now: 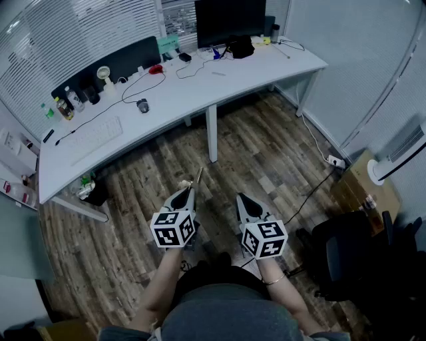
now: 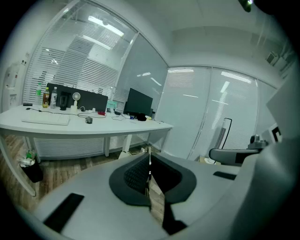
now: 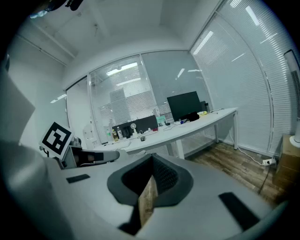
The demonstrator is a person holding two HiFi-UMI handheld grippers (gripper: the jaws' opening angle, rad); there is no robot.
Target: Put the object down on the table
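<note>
The table (image 1: 253,66) is viewed steeply from above, well off, in the head view. It is faced level from low down by both gripper views; its monitor (image 3: 183,105) is shared.

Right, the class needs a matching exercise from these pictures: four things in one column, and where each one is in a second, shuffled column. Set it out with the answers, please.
Things:
1. monitor
2. keyboard
3. office chair
4. thin stick

Places:
A. in the shut jaws of the left gripper
B. on the wooden floor, to the person's right
C. at the far edge of the desk
D. on the desk's left part

Pairs: 1-C, 2-D, 3-B, 4-A
</note>
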